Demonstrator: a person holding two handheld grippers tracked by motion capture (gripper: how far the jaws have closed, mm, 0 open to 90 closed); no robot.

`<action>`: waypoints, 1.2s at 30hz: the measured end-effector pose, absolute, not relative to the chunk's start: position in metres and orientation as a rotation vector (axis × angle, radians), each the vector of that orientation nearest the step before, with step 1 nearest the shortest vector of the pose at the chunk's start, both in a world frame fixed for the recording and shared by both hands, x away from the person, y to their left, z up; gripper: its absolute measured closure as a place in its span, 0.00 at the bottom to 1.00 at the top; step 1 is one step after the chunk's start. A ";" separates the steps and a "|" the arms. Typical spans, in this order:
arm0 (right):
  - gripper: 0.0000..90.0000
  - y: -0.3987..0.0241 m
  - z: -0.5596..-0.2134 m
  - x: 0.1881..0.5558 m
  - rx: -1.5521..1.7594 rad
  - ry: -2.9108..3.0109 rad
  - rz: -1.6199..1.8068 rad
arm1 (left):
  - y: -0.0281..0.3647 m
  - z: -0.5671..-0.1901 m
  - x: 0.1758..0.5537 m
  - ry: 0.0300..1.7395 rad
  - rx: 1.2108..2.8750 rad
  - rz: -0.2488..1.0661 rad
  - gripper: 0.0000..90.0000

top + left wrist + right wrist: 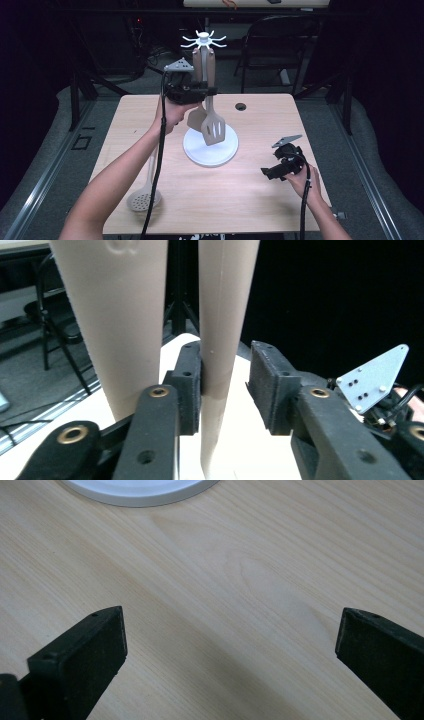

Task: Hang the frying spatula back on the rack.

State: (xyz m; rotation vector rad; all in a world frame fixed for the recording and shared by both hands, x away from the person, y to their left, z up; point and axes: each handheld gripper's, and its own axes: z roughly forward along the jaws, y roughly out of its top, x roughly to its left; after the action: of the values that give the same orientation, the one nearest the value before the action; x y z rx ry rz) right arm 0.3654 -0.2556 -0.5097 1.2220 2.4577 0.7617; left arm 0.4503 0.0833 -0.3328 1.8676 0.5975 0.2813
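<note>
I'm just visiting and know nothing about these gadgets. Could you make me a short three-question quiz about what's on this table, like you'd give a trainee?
1. True or false: the right gripper grips a utensil.
2. Which utensil lies flat on the table? A) slotted spatula B) skimmer spoon C) whisk
3. Fill in: the handle between the left gripper's pads belongs to a utensil hanging from the white ____.

Key
1. False: its jaws stand wide apart over bare wood, near the rack's round base.
2. B: the skimmer spoon lies near the person's left forearm; the slotted spatula hangs.
3. Rack. One pad touches the handle; the other stands clear.
</note>
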 end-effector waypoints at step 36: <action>0.00 -0.253 -0.511 0.366 1.213 2.481 0.752 | 0.127 -0.365 0.414 0.642 1.861 0.330 0.18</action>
State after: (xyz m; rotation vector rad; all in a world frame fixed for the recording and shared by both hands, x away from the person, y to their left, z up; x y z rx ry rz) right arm 0.3659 -0.2530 -0.5111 1.2130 2.4813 0.7519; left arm 0.4138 0.1267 -0.3645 1.8611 0.6418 0.3299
